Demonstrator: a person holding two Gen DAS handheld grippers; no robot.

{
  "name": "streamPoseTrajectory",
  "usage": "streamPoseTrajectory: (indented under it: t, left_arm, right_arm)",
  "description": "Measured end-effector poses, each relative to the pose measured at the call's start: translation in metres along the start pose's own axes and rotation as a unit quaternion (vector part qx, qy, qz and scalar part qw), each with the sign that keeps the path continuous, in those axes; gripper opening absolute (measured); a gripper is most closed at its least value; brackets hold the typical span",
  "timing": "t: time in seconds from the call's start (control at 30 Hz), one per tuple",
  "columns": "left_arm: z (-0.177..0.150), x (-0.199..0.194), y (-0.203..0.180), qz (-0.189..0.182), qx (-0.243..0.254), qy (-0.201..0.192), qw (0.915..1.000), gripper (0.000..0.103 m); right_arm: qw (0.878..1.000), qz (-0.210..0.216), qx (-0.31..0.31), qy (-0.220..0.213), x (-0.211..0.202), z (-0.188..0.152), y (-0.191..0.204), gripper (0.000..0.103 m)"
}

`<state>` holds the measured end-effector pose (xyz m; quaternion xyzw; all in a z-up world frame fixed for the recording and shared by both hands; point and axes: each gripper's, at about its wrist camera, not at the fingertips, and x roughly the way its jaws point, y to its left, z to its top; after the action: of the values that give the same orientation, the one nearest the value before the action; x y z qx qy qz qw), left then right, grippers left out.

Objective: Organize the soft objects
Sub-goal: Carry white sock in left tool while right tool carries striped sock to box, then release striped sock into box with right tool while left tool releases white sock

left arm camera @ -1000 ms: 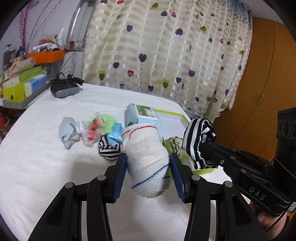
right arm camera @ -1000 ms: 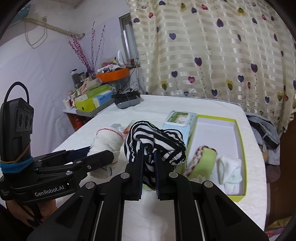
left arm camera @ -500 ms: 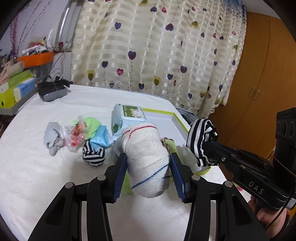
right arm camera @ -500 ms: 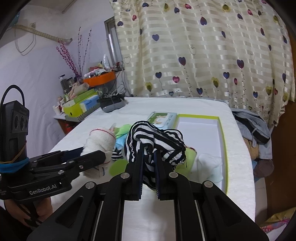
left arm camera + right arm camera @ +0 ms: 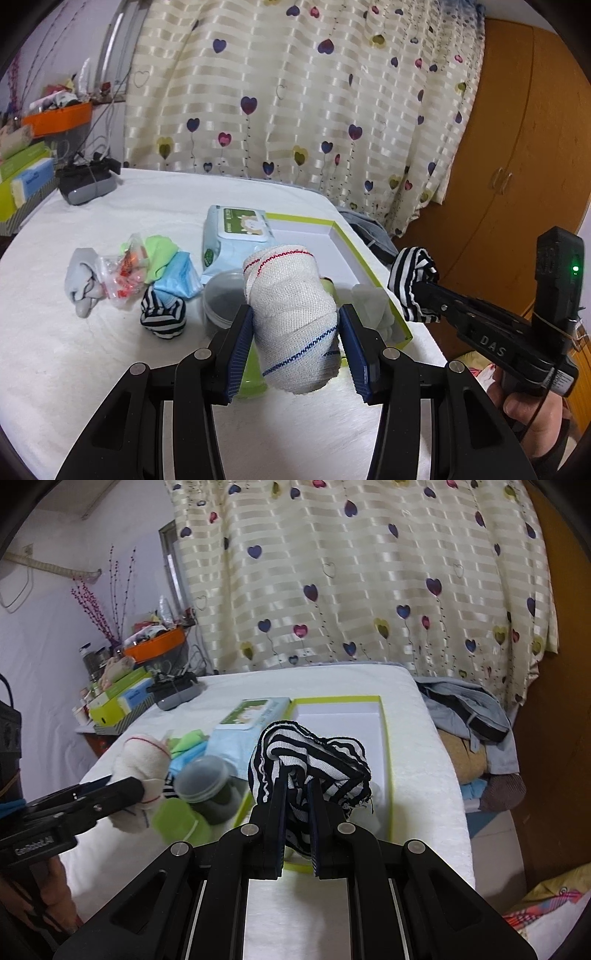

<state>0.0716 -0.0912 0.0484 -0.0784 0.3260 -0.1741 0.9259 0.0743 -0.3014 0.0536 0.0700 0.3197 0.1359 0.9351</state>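
Holding a white rolled sock (image 5: pixel 295 317) between its wide pads, the left gripper (image 5: pixel 295 332) hung above the table's (image 5: pixel 55 350) near edge, while the right gripper (image 5: pixel 297 814) was clamped on a striped sock (image 5: pixel 310 760) over the green-rimmed box's (image 5: pixel 384 738) near end.

Where everything sits on the table right now

My left claw (image 5: pixel 295 332) has the rolled bandage sock (image 5: pixel 291 314) between its pads, up over the near end of the box (image 5: pixel 347 243); my right claw (image 5: pixel 297 805) pinches the striped sock (image 5: pixel 306 760) off to the right of it, above the box's near right corner. A wipes pack (image 5: pixel 236 236) lies just left of the box's far end, with a round tub (image 5: pixel 221 299) in front of it. Left of the tub sits a striped sock ball (image 5: pixel 162 317), and behind that a little heap of soft bits (image 5: pixel 129 273). A small folded pair (image 5: pixel 369 306) lies in the box's near end. Far back left on the table (image 5: pixel 74 369) there's a gadget with cables (image 5: pixel 86 181).
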Motion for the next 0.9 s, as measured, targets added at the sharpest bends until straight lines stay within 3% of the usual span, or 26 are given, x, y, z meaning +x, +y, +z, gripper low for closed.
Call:
streamPoseTrajectory:
  t: [0.7, 0.8, 0.9]
  left_arm:
    - [0.014, 0.032, -0.005, 0.009, 0.003, 0.016, 0.9998, 0.046]
    - [0.015, 0.04, -0.008, 0.011, 0.006, 0.023, 0.9997, 0.046]
    - [0.016, 0.048, -0.012, 0.012, 0.009, 0.03, 0.9995, 0.046]
  right_arm:
    - [0.998, -0.003, -0.003, 0.056, 0.096, 0.024, -0.031, 0.012]
    - [0.998, -0.005, -0.005, 0.068, 0.107, 0.024, -0.034, 0.022]
    - [0.998, -0.002, -0.005, 0.062, 0.106, 0.023, -0.036, 0.04]
